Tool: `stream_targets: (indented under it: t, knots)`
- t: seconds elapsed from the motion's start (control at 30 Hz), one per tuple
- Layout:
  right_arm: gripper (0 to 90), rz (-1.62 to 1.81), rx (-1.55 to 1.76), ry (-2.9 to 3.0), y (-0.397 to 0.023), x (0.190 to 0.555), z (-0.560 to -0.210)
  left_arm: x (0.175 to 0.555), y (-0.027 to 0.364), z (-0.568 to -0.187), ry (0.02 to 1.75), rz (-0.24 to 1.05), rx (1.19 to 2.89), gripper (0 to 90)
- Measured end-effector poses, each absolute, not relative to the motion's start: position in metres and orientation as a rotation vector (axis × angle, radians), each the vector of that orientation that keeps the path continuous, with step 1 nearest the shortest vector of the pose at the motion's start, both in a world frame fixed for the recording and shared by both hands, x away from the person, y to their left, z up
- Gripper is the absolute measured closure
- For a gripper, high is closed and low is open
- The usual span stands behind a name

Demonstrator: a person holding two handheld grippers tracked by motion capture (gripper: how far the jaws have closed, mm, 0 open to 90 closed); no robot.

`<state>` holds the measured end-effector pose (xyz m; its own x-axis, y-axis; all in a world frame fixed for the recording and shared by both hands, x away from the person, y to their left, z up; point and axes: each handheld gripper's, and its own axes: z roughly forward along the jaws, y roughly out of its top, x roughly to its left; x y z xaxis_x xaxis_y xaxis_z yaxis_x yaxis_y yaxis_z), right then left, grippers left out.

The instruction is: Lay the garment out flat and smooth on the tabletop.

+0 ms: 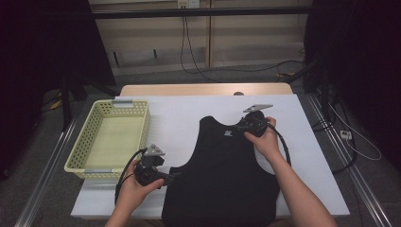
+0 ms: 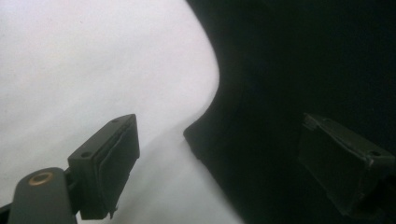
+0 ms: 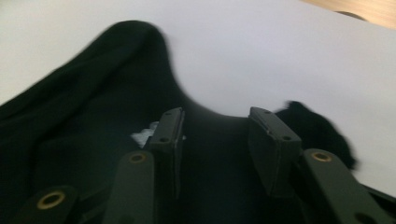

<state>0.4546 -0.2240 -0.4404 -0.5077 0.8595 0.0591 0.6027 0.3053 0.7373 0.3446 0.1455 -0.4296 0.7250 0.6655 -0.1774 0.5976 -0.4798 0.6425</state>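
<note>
- My left gripper (image 1: 165,178) is waiting wide open at the black top's (image 1: 227,175) side
- My right gripper (image 1: 242,126), let go, is hanging over the neck to flatten it

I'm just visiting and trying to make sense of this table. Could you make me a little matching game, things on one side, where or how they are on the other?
Things:
1. black top
2. basket
3. left gripper
4. right gripper

Places or states:
A. pale yellow, empty, at the table's left side
B. at the garment's neckline, fingers open
C. spread flat on the white sheet
D. at the garment's left armhole edge, fingers wide apart

Pairs: 1-C, 2-A, 3-D, 4-B
</note>
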Motion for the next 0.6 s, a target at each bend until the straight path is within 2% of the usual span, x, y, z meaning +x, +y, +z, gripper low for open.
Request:
stream_targets:
  t: [0.37, 0.6]
  knots:
    - [67.6, 1.107, 1.180, 2.404, -0.172, 0.436, -0.446, 0.344, 0.145, -0.430, 0.952, 0.127, 2.228, 13.8]
    - [71.5, 1.141, 1.119, 2.468, -0.158, 0.419, -0.446, 0.343, 0.144, -0.431, 0.952, 0.133, 2.231, 13.8]
